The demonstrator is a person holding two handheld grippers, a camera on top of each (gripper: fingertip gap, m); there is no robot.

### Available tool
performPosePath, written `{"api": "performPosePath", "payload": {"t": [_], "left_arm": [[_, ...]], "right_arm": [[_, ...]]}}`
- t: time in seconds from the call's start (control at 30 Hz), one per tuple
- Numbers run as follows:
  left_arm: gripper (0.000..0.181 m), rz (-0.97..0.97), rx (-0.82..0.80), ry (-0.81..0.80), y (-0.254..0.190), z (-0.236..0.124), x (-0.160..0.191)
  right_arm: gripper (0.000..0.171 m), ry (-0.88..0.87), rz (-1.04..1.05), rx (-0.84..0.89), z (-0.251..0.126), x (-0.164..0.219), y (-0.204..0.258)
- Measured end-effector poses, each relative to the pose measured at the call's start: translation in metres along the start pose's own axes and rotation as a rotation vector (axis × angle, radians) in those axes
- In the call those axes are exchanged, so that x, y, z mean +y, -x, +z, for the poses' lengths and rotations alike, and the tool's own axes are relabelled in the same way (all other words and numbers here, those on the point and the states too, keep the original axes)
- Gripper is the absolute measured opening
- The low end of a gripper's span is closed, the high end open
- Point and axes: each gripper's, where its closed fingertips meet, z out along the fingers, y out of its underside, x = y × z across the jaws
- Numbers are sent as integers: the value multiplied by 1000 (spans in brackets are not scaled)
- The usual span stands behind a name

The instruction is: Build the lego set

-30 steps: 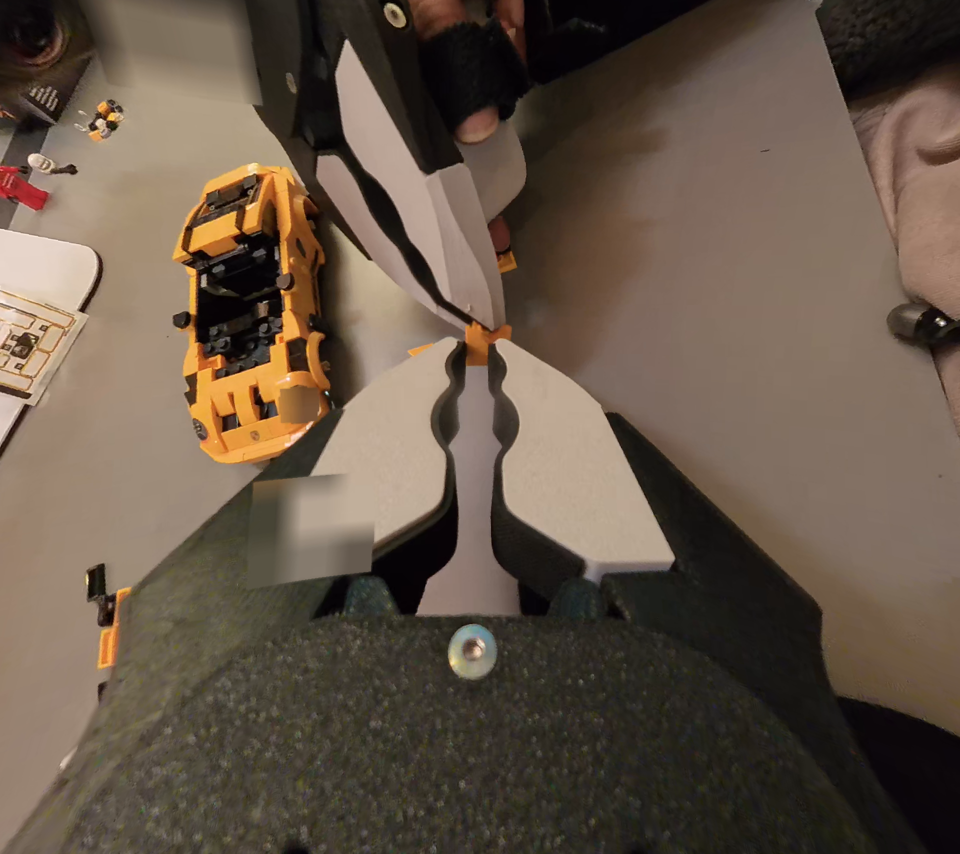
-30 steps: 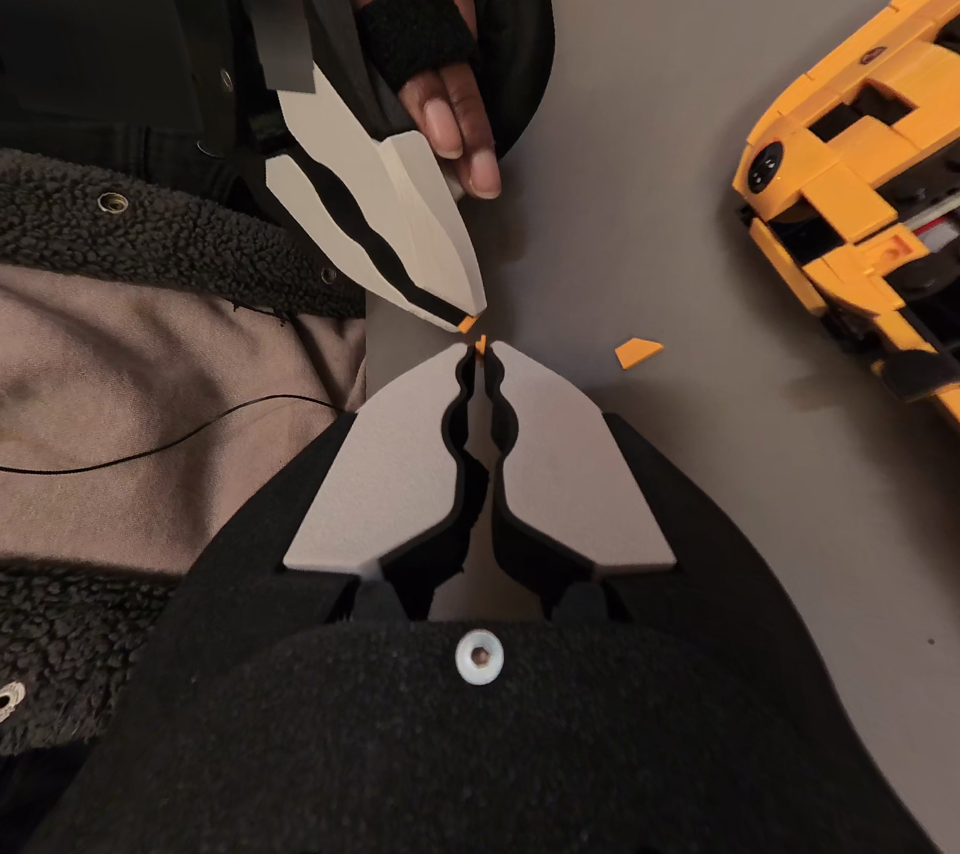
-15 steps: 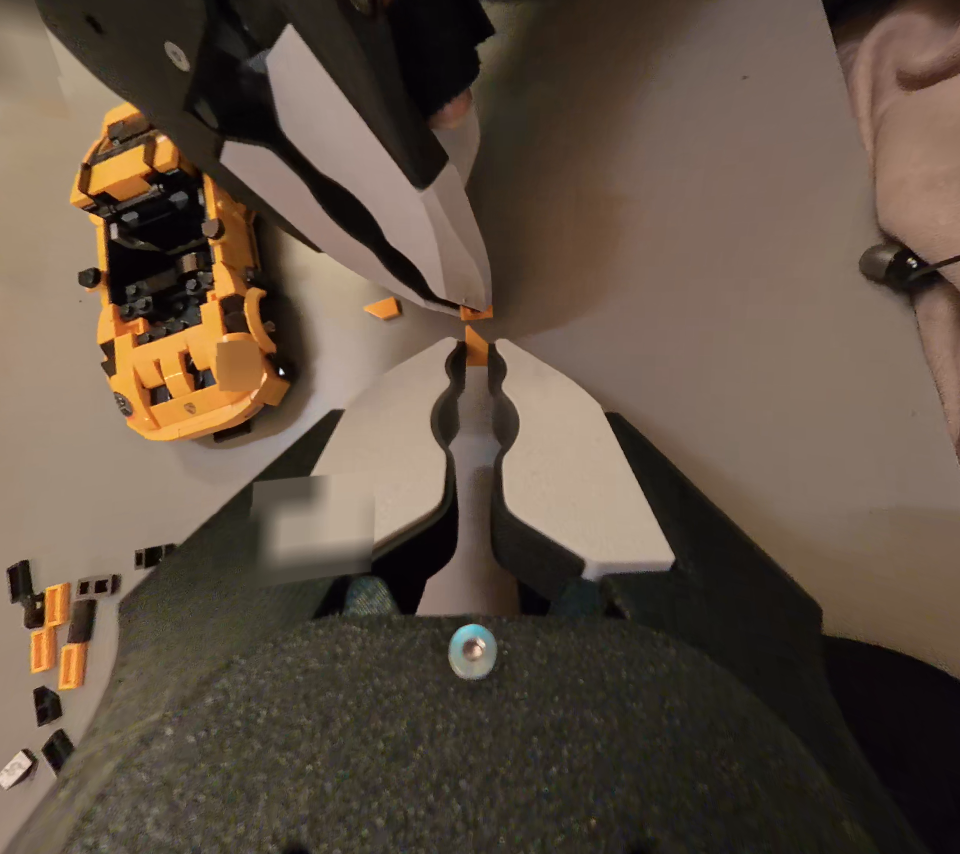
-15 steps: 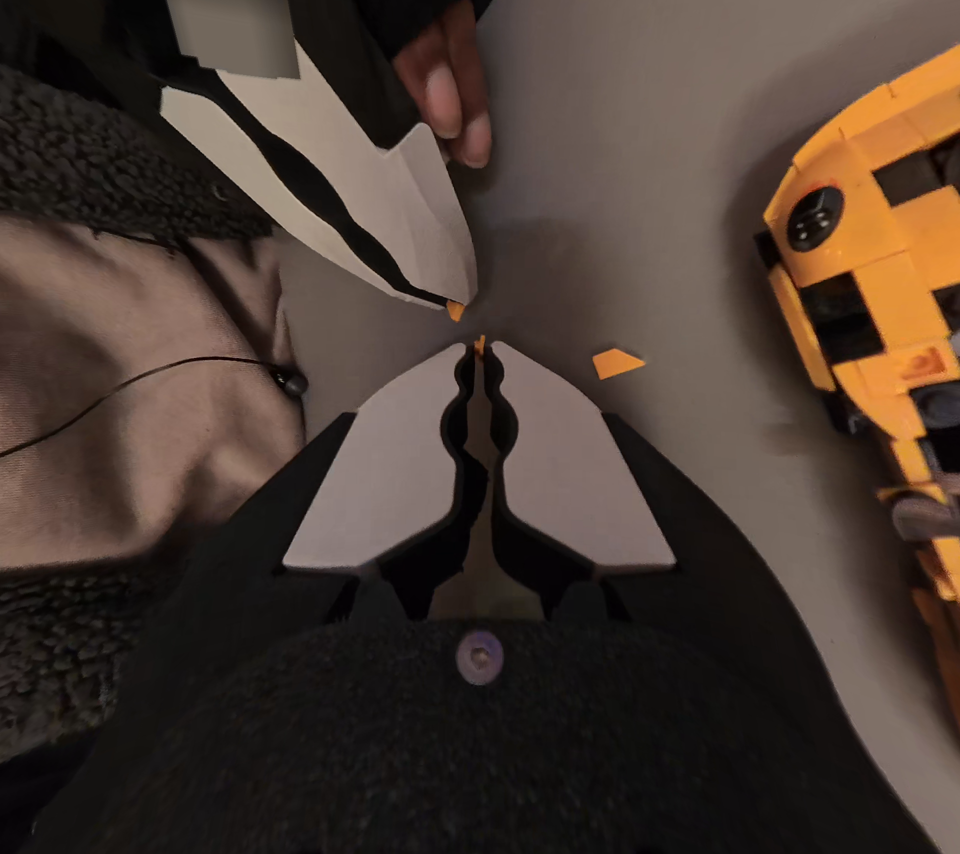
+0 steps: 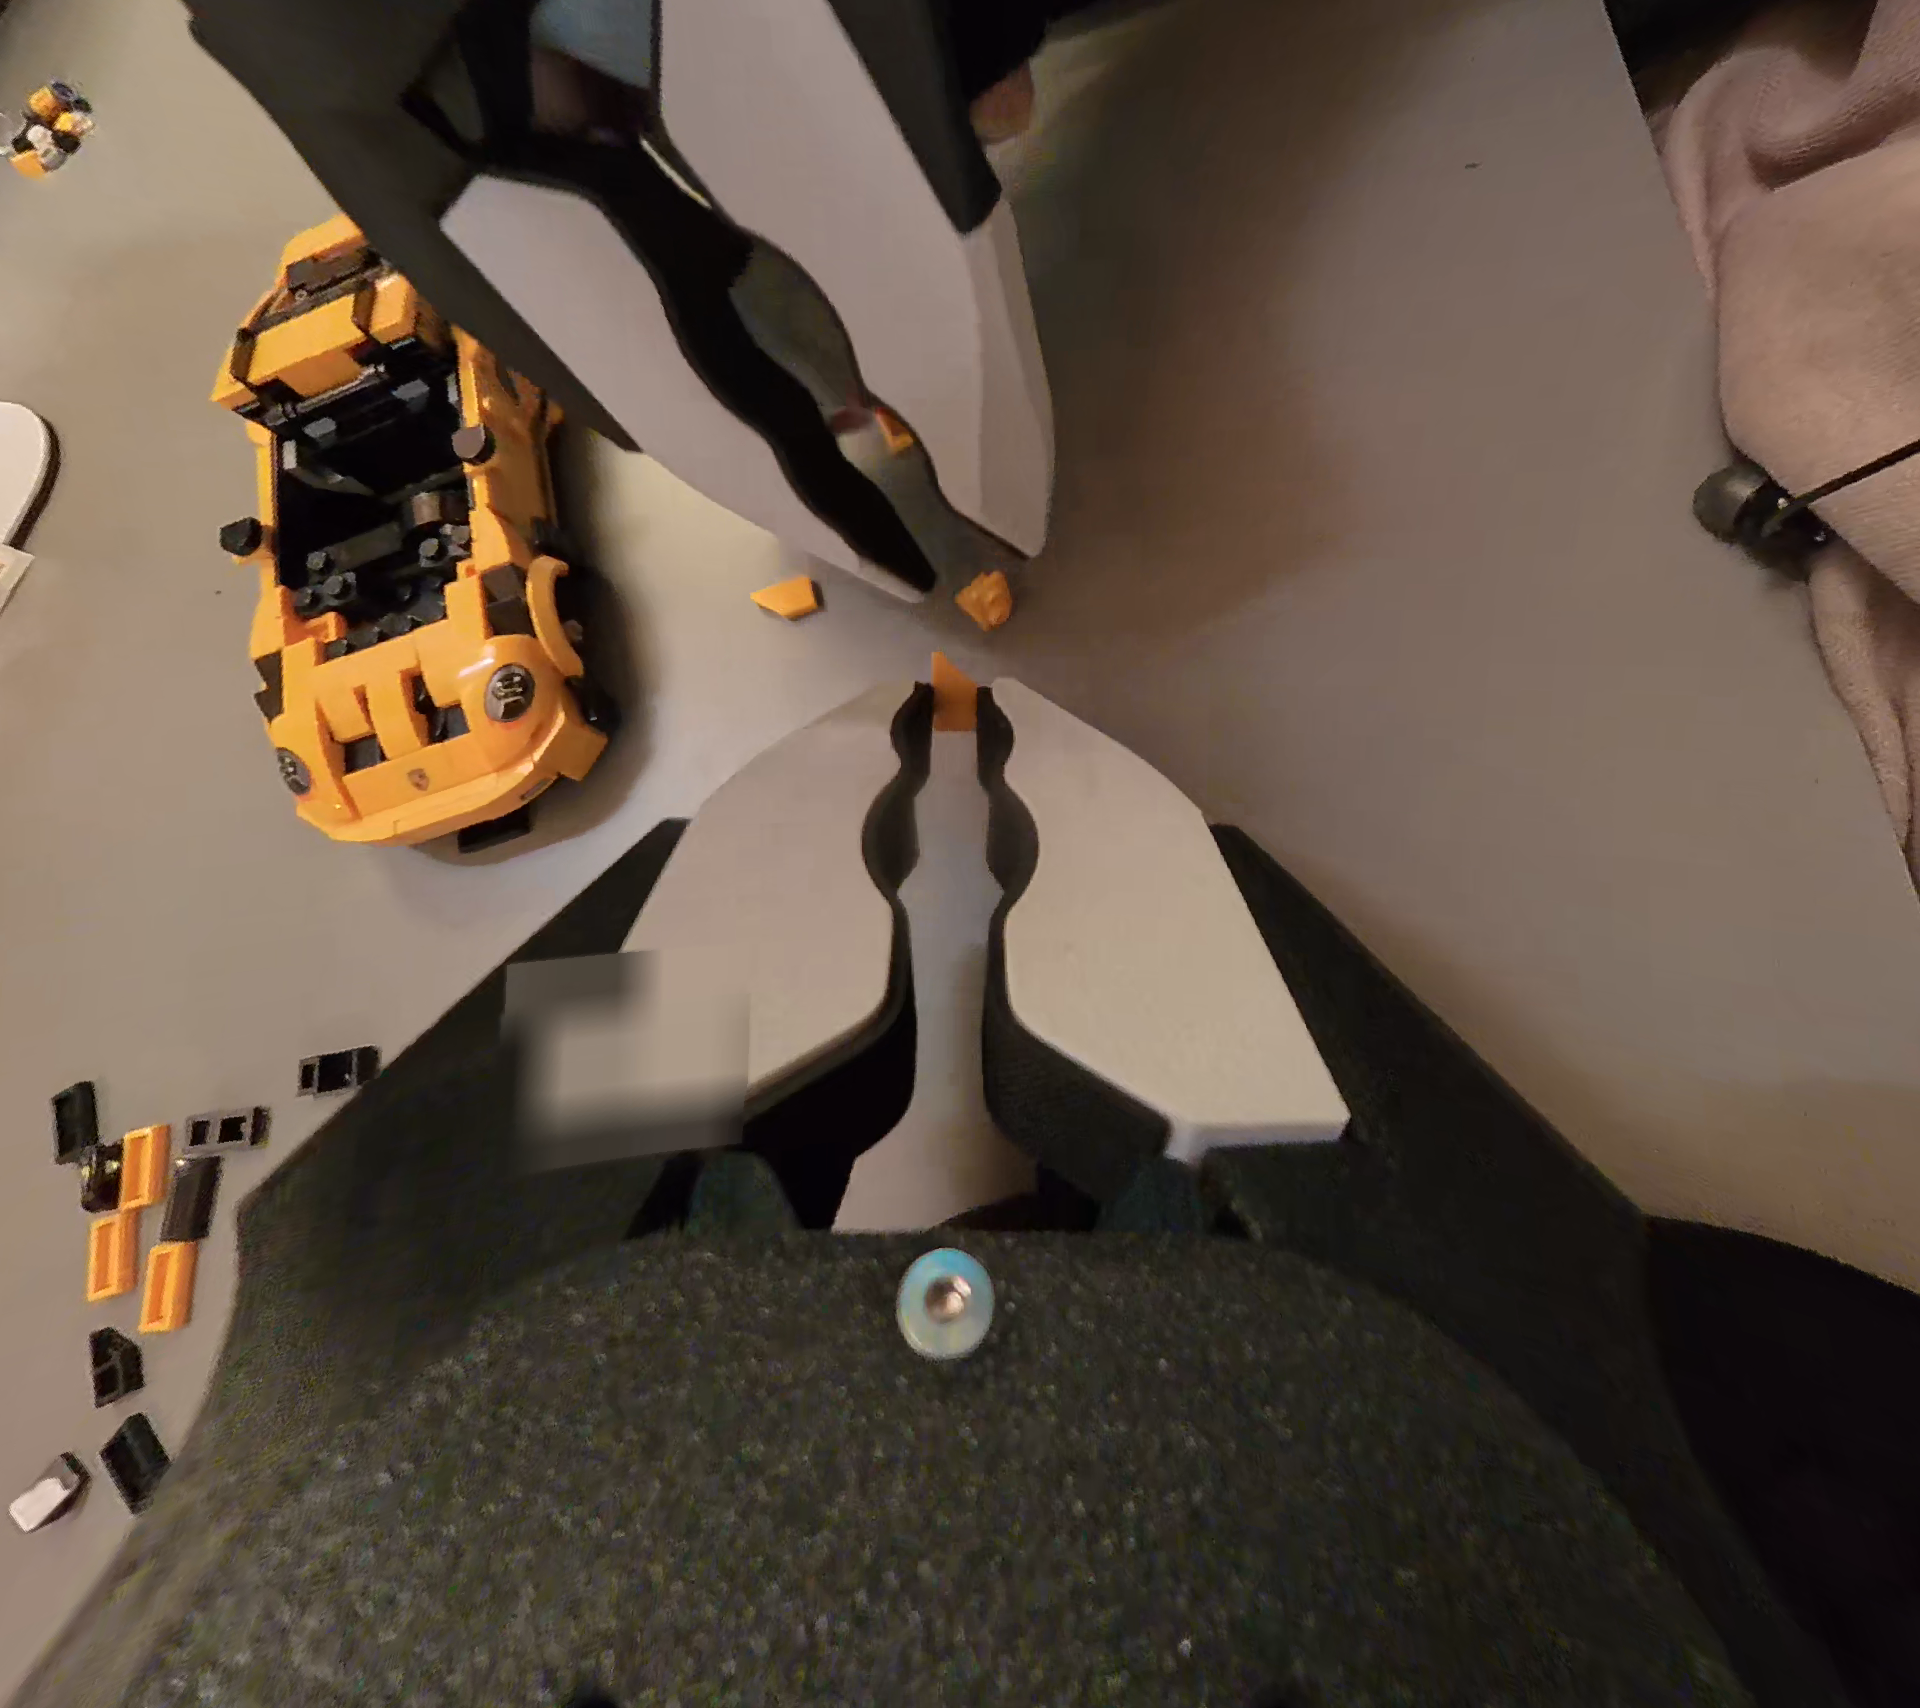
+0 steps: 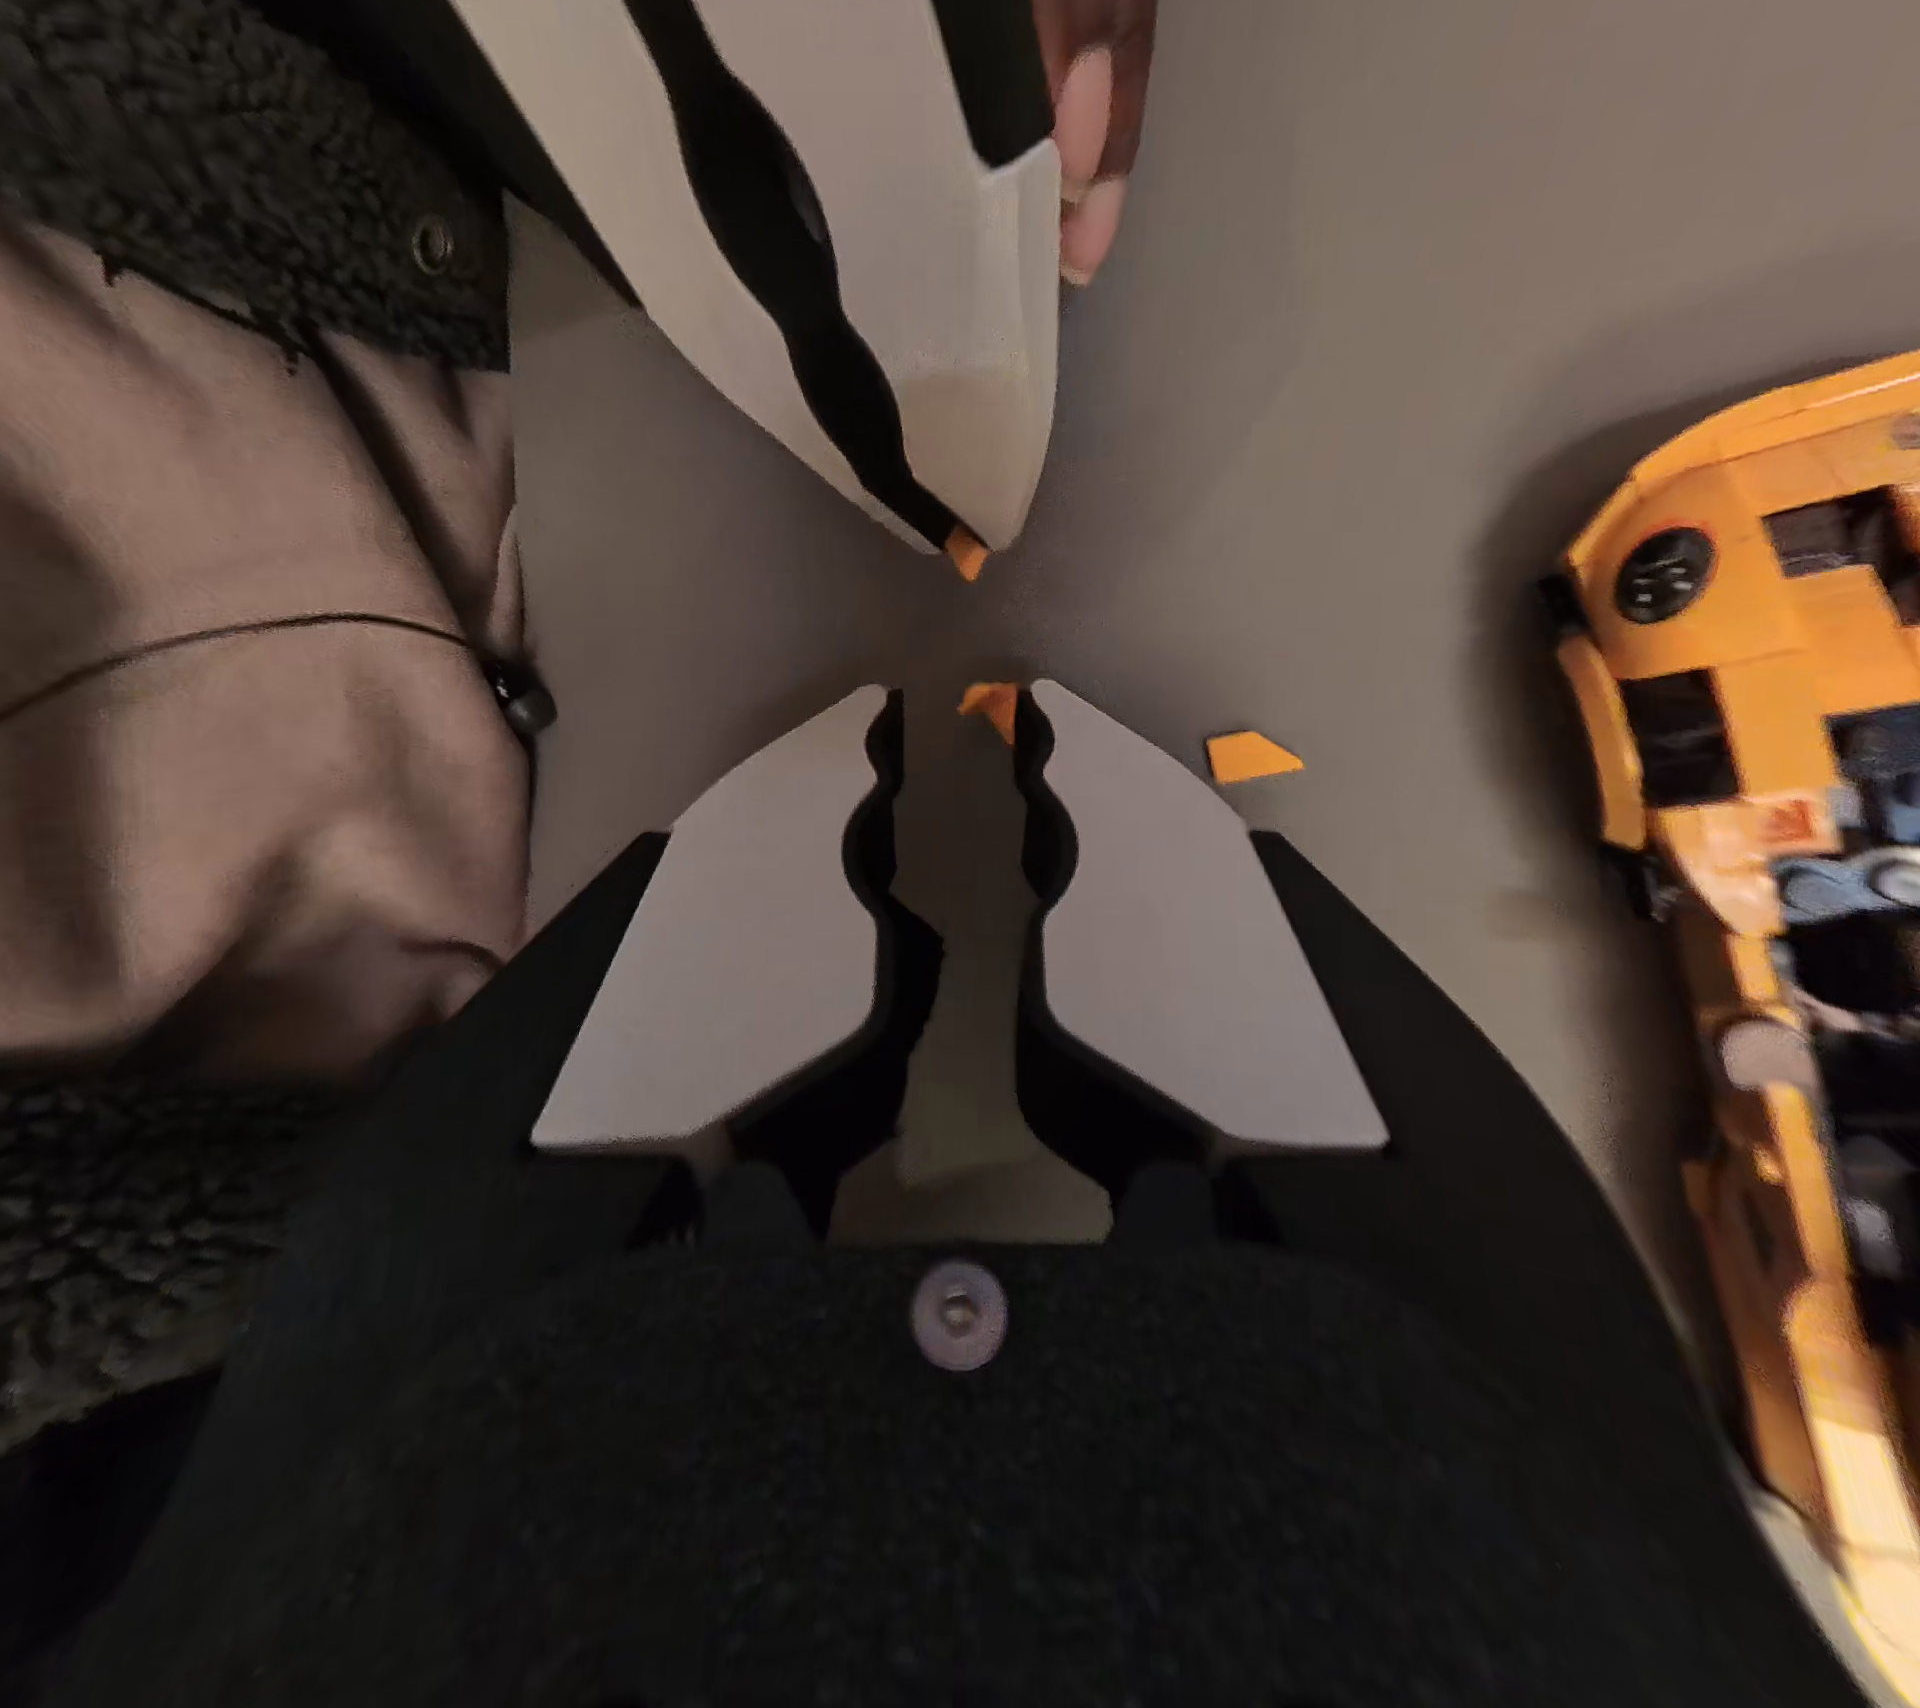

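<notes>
My left gripper (image 5: 951,694) is shut on a small orange piece (image 5: 951,708), with both pads pressed against it. That piece also shows at the left gripper's tip in the right wrist view (image 6: 966,559). My right gripper (image 6: 961,697) is open. A second small orange piece (image 6: 995,708) lies against its right pad only, apart from the left pad. In the left wrist view that piece (image 5: 985,600) sits loose just past the right gripper's (image 5: 971,567) parted tips. The two grippers face each other tip to tip above the grey table (image 5: 1299,411). The orange and black car (image 5: 405,557) stands to the left.
An orange wedge piece (image 5: 788,596) lies on the table between the car and the grippers; it also shows in the right wrist view (image 6: 1252,757). Several loose black and orange pieces (image 5: 135,1222) lie at the lower left. A person's jacket (image 6: 208,619) borders the table's edge. Both grippers' tips are close together, under 4 cm apart.
My right gripper's pads have opened and let go of the small orange piece they pinched. My left gripper stays shut on its orange piece. The two tips have drawn slightly apart.
</notes>
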Motion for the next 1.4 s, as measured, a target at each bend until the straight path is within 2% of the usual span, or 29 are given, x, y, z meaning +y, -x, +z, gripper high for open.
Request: {"api": "performPosePath", "payload": {"t": [0.13, 0.33, 0.6, 0.67, 0.77, 1.03, 1.2, 1.4], "left_arm": [[8, 20, 1, -31, -1, -1, -5], [8, 105, 3, -134, -7, -7, -18], [7, 139, -15, -219, -5, -14, -28], [7, 137, -16, -237, -5, -16, -30], [7, 140, -28, -260, -3, -18, -32], [8, 127, -64, -437, 1, -39, -57], [7, 73, 33, -544, -8, -48, -67], [7, 76, 101, -551, -18, -45, -69]], "right_arm": [[21, 23, -199, 135, -10, 10, -10], [22, 56, -502, 193, 1, 6, -4], [17, 153, -583, 137, 13, 13, -12], [8, 137, -569, 120, 15, 10, -13], [8, 119, -510, 68, 15, 10, -10], [7, -328, -49, -334, -27, -26, 39], [7, -365, 52, -437, -34, -33, 56], [7, -329, 84, -503, -36, -37, 67]]}}
